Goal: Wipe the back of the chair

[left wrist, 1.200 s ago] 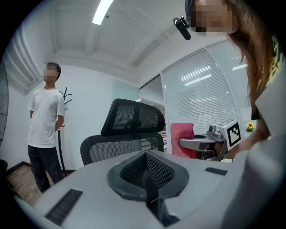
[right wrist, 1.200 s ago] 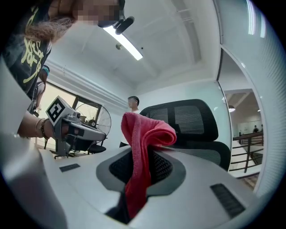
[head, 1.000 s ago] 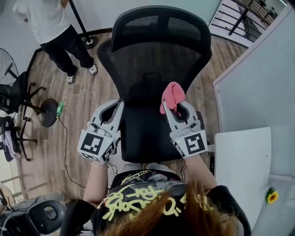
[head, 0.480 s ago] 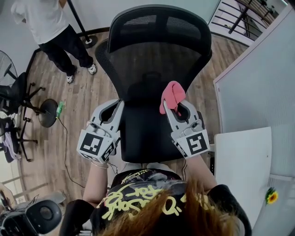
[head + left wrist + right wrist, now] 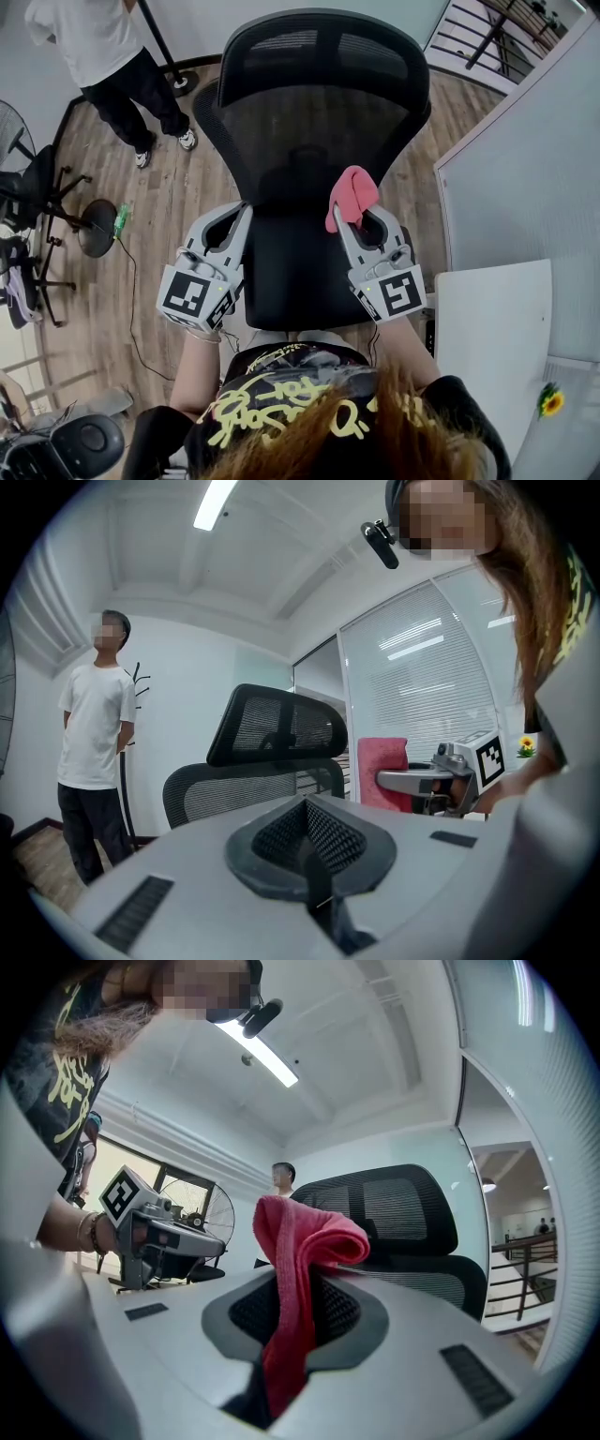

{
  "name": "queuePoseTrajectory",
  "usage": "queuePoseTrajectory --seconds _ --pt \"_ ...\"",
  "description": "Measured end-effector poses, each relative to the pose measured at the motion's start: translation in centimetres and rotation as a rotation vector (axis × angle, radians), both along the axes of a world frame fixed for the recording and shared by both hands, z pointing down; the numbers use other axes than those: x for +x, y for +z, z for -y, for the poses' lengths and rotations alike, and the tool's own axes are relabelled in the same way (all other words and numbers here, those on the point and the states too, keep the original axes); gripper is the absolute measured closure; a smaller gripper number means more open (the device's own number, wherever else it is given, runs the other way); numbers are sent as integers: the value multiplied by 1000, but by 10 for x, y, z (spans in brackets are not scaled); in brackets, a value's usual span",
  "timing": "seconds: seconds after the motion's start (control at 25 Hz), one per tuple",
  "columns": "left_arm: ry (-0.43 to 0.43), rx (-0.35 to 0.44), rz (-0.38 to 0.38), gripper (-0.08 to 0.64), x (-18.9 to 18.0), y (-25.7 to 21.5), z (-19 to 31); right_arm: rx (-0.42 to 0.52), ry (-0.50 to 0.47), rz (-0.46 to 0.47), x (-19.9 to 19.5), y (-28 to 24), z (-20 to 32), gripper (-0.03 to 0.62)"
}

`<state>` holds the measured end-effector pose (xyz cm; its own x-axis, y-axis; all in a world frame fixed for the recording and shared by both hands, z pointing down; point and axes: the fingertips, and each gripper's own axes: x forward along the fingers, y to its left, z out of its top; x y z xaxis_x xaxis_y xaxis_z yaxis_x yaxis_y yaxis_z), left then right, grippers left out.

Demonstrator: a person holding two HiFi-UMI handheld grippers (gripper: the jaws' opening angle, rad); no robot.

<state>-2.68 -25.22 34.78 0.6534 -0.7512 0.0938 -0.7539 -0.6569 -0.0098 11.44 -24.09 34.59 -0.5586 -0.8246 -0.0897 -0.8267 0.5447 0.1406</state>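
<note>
While held side by side, pointing forward at chair back (image 5: 319, 122), right gripper (image 5: 356, 217) pinches pink cloth (image 5: 352, 192); left gripper (image 5: 230, 220) jaws together, empty.

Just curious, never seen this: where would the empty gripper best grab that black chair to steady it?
Probably the left rim of the chair back, approached from the left: it is a thin, exposed edge that jaws can straddle, nearest the left gripper and clear of the pink cloth in the right gripper.

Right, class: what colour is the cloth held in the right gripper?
Pinkish red. The cloth shows best in the right gripper view.
</note>
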Motion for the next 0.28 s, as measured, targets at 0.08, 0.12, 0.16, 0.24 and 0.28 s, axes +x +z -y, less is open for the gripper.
queuePoseTrajectory --seconds 0.08,0.12,0.16,0.24,0.28 --pt "0 0 -2 566 1 1 -2 1 1 0 1 0 -3 531" --pt "2 0 -3 568 1 0 -3 2 2 -1 1 0 -4 532" --pt "3 1 -3 567 2 0 -3 4 3 -1 1 -1 -5 532" --pt "5 0 -4 567 2 0 -5 6 5 -3 1 -2 -7 532" --pt "6 0 -4 568 1 0 -5 8 5 -3 1 -3 -8 532"
